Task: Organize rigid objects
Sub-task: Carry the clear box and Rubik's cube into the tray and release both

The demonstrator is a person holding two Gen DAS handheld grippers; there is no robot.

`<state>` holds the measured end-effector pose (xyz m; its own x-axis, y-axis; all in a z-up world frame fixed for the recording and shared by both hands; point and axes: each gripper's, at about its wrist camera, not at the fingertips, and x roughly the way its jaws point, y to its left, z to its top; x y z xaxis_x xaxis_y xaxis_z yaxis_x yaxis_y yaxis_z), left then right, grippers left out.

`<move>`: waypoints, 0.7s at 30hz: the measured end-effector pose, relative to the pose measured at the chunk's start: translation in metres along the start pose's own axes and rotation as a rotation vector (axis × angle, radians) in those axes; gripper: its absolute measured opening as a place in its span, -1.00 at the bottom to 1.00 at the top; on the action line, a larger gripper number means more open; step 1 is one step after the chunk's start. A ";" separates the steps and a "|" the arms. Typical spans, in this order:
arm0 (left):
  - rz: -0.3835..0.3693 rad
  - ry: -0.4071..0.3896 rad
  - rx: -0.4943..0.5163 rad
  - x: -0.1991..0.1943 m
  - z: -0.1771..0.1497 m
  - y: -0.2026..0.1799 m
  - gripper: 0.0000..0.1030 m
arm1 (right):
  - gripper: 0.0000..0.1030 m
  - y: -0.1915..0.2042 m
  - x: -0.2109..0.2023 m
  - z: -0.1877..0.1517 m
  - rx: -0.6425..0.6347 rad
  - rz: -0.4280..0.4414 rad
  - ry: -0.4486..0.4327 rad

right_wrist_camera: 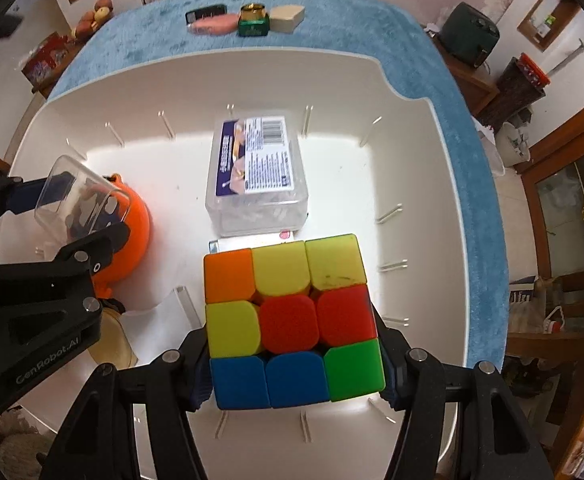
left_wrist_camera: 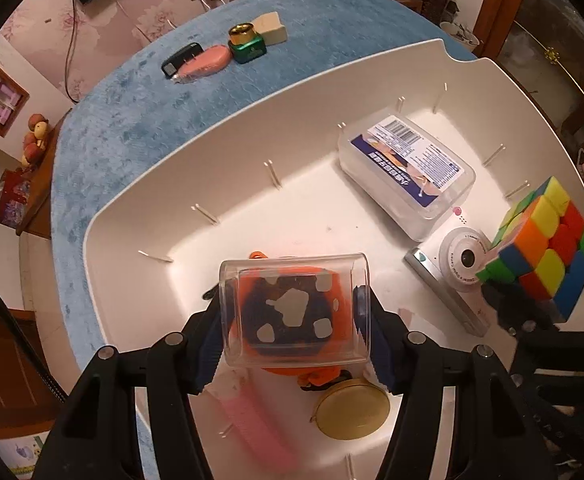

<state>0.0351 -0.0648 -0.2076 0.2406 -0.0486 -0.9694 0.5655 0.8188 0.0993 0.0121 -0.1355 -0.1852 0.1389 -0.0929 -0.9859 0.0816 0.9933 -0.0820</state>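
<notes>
Blue plush cloth [left_wrist_camera: 139, 128] covers the bench, and on it sits a large white bin [left_wrist_camera: 251, 128] that serves as the landmark. Beyond the bin's far wall, on the cloth, lie a black fob [left_wrist_camera: 180, 60], a pink case [left_wrist_camera: 205, 65], a green jar with a gold lid [left_wrist_camera: 247, 45] and a beige block [left_wrist_camera: 269, 28], close together in a row. Inside the bin, toward the far wall, a clear labelled box [left_wrist_camera: 408, 172] lies flat; just nearer than it lies a small white camera [left_wrist_camera: 458, 268]. An orange toy [right_wrist_camera: 131, 232] rests on the bin floor at the left side, with a round gold tin [left_wrist_camera: 354, 408] and a pink comb [left_wrist_camera: 251, 424] nearer the near wall. The left gripper [left_wrist_camera: 294, 316] hangs above the bin's left part, pointing steeply down, its blue pads pinching a clear plastic box [left_wrist_camera: 294, 312] by two opposite sides; the orange toy shows through the box. The right gripper [right_wrist_camera: 296, 320] hangs above the bin's middle, pointing straight down, its jaws pinching a puzzle cube [right_wrist_camera: 292, 320] by its left and right faces, above the camera. Whether either held thing touches the bin floor cannot be told.
</notes>
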 end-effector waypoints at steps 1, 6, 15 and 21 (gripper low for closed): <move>-0.006 0.005 0.000 0.001 0.000 0.000 0.27 | 0.23 0.001 0.000 0.001 -0.003 0.001 -0.001; -0.027 0.030 -0.012 0.007 0.000 0.000 0.46 | 0.27 0.003 -0.002 0.001 -0.019 0.000 -0.010; -0.002 0.022 -0.032 0.002 0.001 0.008 0.68 | 0.28 0.008 -0.011 0.004 -0.032 -0.014 -0.031; 0.015 0.002 -0.022 -0.008 0.002 0.012 0.68 | 0.34 0.004 -0.024 0.006 -0.024 -0.012 -0.078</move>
<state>0.0413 -0.0556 -0.1984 0.2468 -0.0352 -0.9684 0.5442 0.8319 0.1084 0.0148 -0.1295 -0.1612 0.2150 -0.1091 -0.9705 0.0601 0.9933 -0.0984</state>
